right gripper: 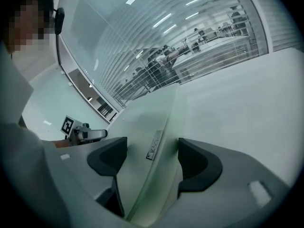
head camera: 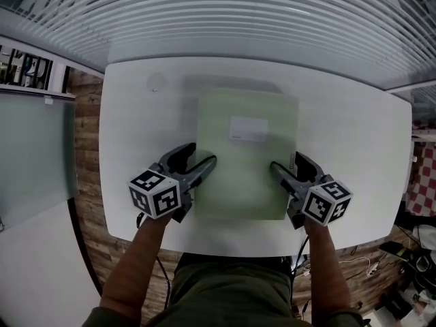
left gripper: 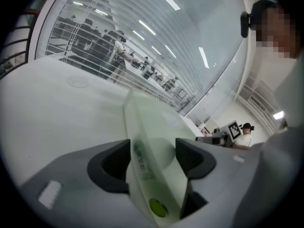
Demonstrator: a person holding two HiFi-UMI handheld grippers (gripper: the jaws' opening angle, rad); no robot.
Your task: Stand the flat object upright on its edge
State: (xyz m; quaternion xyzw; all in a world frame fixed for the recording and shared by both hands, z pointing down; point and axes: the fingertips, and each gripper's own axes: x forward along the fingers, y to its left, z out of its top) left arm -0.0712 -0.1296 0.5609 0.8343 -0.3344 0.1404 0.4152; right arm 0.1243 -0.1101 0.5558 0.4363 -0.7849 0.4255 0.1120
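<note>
A thin, pale green flat object (head camera: 245, 165) bearing a white label (head camera: 248, 129) is being shown mid-table (head camera: 354, 142). Its face is being tilted nearward.

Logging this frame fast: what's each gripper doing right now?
Left gripper: open, with the left edge of the green flat object between its jaws, not clamped.
Right gripper: open, with the object's right edge between its jaws.

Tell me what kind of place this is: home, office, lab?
Likely an office or lab workspace: a white table, slatted blinds along the far side, and people at desks visible beyond them.
</note>
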